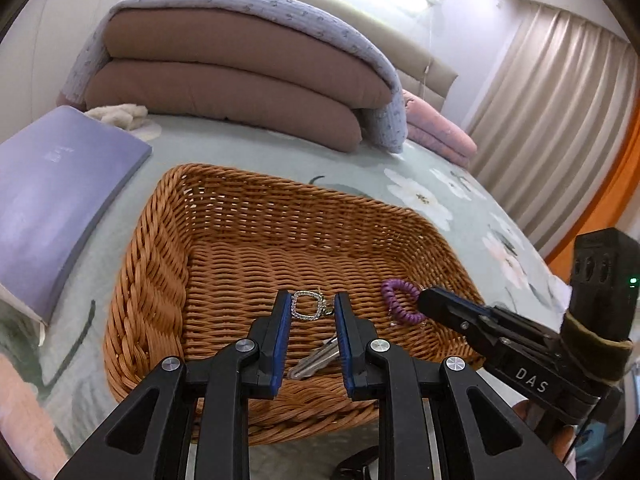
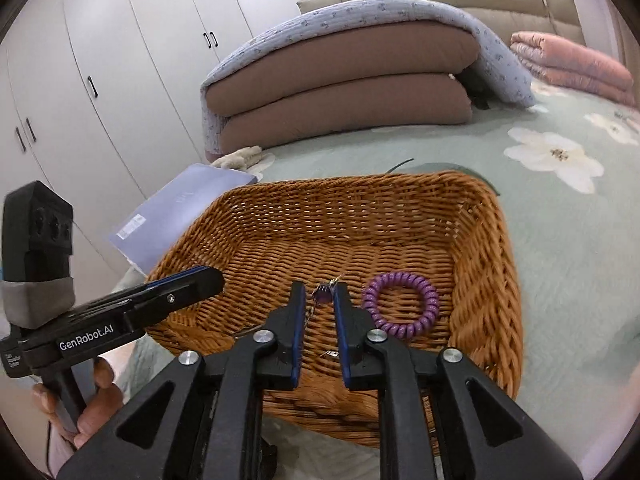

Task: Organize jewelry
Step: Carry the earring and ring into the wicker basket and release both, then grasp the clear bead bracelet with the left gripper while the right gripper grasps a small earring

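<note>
A wicker basket [image 1: 168,280] [image 2: 492,264] sits on the bed. Inside lie a purple coil bracelet [image 1: 398,300] [image 2: 400,304], a silver rhinestone square ring [image 1: 307,306] and a silver key [image 1: 316,358]. My left gripper [image 1: 309,304] is open, its fingers either side of the rhinestone ring, just above the basket floor. It also shows in the right wrist view [image 2: 200,280]. My right gripper [image 2: 320,294] is open around a small purple-stone pendant [image 2: 322,294] on a thin chain. It also shows in the left wrist view [image 1: 436,300], next to the purple bracelet.
A lilac book [image 1: 60,192] [image 2: 180,212] lies left of the basket on the floral bedspread [image 1: 460,208]. A folded brown and lilac quilt [image 1: 240,80] [image 2: 344,80] and a pink quilt [image 1: 436,128] lie behind. Wardrobe doors [image 2: 100,80] stand at the left.
</note>
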`<state>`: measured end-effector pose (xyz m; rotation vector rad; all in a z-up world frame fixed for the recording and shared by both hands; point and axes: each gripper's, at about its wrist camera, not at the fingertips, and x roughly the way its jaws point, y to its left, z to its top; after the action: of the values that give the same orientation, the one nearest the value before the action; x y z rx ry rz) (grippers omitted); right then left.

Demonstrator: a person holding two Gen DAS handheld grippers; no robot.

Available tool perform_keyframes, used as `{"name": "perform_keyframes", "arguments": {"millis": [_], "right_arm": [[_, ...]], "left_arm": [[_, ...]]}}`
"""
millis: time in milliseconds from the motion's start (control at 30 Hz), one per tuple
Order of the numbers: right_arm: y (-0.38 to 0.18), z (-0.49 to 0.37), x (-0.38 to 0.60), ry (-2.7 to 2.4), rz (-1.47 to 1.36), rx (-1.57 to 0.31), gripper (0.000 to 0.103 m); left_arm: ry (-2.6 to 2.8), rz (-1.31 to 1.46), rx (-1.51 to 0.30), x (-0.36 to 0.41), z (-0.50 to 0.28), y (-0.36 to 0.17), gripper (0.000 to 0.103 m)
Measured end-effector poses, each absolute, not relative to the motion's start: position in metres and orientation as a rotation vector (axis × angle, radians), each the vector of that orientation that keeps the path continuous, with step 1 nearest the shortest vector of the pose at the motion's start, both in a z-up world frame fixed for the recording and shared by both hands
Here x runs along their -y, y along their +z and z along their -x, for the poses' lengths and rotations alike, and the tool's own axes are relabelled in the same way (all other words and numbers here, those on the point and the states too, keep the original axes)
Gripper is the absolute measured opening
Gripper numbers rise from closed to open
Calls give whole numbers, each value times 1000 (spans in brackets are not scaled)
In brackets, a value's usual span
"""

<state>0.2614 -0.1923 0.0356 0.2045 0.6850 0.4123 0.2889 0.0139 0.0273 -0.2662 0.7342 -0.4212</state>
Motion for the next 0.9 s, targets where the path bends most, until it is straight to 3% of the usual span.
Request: {"name": "perform_keyframes", "arguments": {"millis": [200,500,800,900], "right_arm": [[41,-255,195,415,-217,-656,26],[72,-210,207,389,-214,-580,26],[77,-97,242,268,-111,-538,26],[62,-77,252,243,-129,-552,31]], "left_arm": [[-432,298,-711,-20,-286,32,45],[-403,275,-655,-25,-255,49,45],[-407,274,-555,-43,-144,70,46],[-382,253,-551,-50,-106,62,46]]}}
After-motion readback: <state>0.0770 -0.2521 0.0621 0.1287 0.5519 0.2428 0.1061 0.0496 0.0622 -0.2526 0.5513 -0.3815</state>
